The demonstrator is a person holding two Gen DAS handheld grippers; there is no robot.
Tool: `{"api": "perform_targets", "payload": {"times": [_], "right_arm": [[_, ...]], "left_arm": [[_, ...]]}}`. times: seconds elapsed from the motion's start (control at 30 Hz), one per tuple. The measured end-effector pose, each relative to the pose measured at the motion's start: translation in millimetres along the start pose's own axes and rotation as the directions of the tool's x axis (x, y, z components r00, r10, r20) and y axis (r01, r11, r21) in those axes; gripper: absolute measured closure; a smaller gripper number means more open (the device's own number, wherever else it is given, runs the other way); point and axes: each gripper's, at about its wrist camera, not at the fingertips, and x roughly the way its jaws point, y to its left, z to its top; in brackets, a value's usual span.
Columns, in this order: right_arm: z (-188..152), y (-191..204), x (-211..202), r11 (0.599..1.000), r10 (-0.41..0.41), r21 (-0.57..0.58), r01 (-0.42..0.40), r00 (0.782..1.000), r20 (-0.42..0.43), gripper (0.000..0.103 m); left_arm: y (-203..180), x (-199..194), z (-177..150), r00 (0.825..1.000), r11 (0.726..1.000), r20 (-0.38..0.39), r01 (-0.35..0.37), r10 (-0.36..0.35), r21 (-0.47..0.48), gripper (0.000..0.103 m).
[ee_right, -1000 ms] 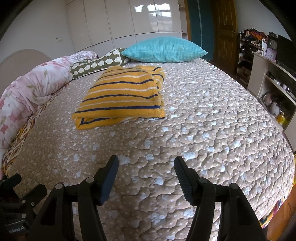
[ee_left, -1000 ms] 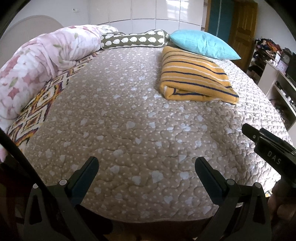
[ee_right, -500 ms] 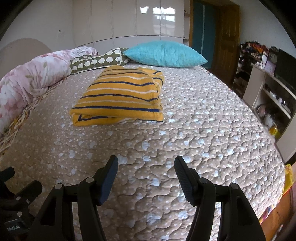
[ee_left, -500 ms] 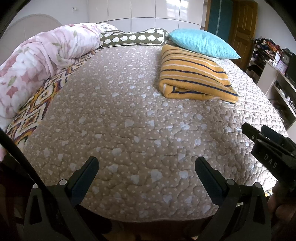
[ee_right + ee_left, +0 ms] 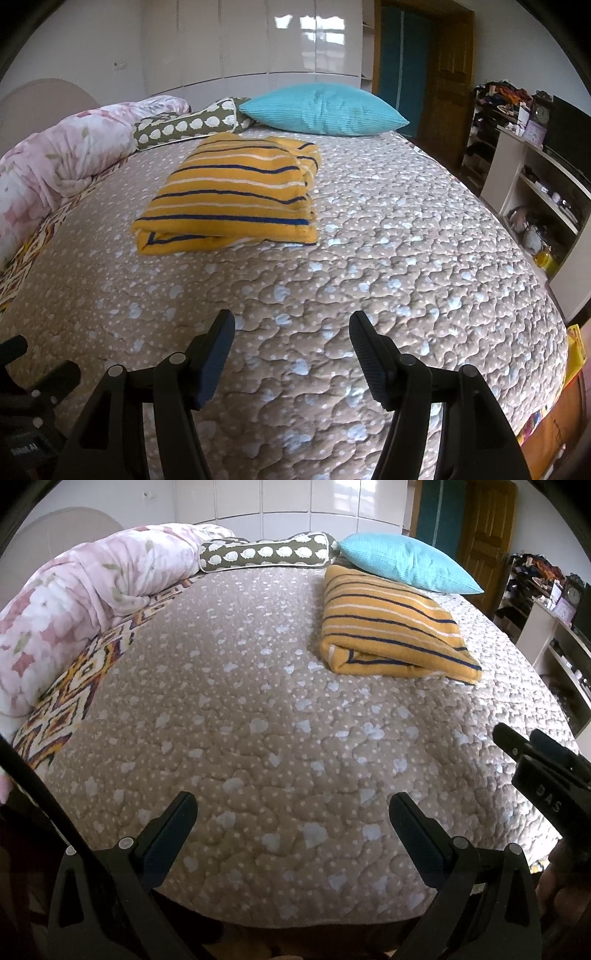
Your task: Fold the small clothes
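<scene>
Nothing has moved since a second ago; your right view only rolled slightly. Your left gripper and right gripper are both spread, pinching nothing, above the bedspread. The folded striped garment lies near the blue pillow. Shelf contents are too small to make out.

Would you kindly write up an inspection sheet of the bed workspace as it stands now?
Surface: quilted bedspread, brown with pale spots.
Job's things: yellow striped garment, folded, lying flat.
Clutter: teal pillow, patterned bolster, floral duvet along the edge.
Grippers: left gripper open, empty; right gripper open, empty; both short of the garment.
Cables: dark strap or cable, left edge.
Surroundings: wardrobe, wooden door, shelving.
</scene>
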Motion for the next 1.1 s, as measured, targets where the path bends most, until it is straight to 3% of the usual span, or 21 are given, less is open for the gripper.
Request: {"api": "perform_targets", "payload": {"times": [0.33, 0.7, 1.1], "right_arm": [[0, -17, 11, 0.999, -0.001, 0.043, 0.001, 1.0, -0.009, 0.034], [-1, -31, 14, 0.997, -0.01, 0.071, 0.01, 1.0, -0.001, 0.033], [-3, -39, 19, 0.997, -0.02, 0.073, 0.02, 1.0, -0.002, 0.032]], "left_arm": [[7, 5, 28, 1.0, 1.0, -0.02, -0.016, 0.016, -0.004, 0.0], [-22, 7, 24, 0.999, 0.996, -0.043, -0.018, 0.022, 0.089, 0.0], [-32, 19, 22, 0.997, 0.992, -0.074, -0.02, 0.03, 0.128, 0.0]]}}
